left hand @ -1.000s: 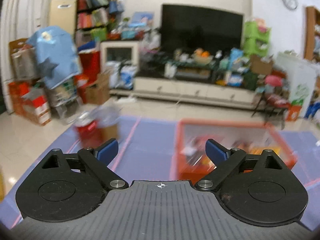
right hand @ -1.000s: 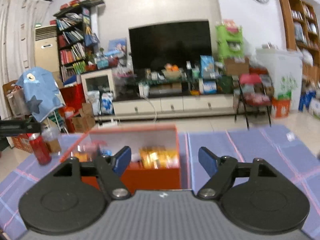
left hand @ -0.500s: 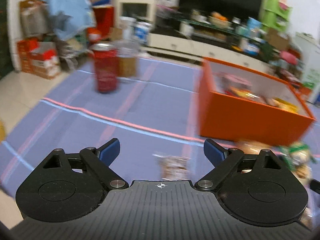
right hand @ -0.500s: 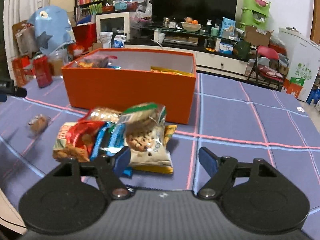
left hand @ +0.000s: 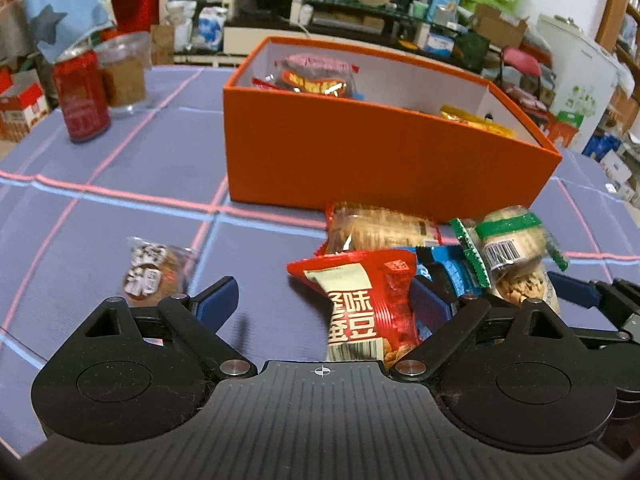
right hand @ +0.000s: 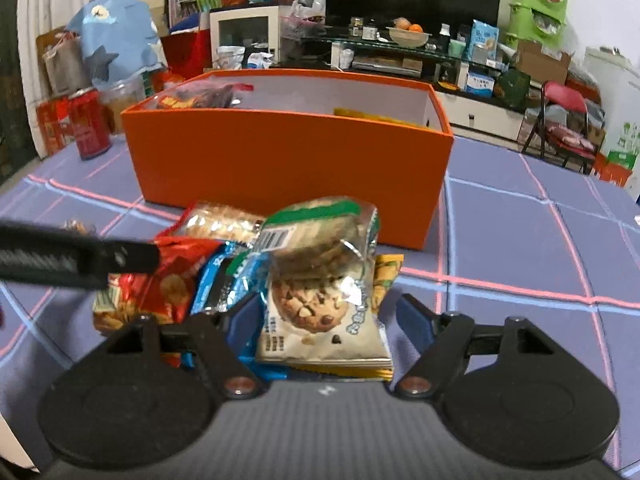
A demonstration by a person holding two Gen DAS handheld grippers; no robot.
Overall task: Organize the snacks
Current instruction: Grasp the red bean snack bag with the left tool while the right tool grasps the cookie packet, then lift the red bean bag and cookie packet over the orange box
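i hold one tool in each hand, and both point down at a heap of snack bags on the tabletop [left hand: 120,184], which has a purple cloth with pink and blue lines.

my left jaws are spread wide. the left gripper [left hand: 324,300] hangs over the red bag [left hand: 360,292], and the bag lies between the two blue pads [left hand: 218,300]. the pads do not press it.

my right jaws have just been closing a bit, but they are apart too. the right gripper [right hand: 324,320] hangs over the cookie bag [right hand: 320,300], which sits on top of the heap. the bag is in the gap between the pads and i see no squeeze on it. in the left view the right tool's blue pad shows just beside the cookie bag.

a blue bag [right hand: 224,276] pokes out between the red bag and the cookie bag. a yellow bag [right hand: 386,276] lies under the cookie bag. a cracker bag [left hand: 380,230] lies at the back of the heap, right by the orange box [left hand: 360,160].

the orange box stands just behind the heap. it has some snacks in it already.

one small round snack [left hand: 154,270] lies alone on the cloth, left of the heap. a red can [left hand: 80,96] and a clear cup [left hand: 124,74] stand far off to the left, side by side.
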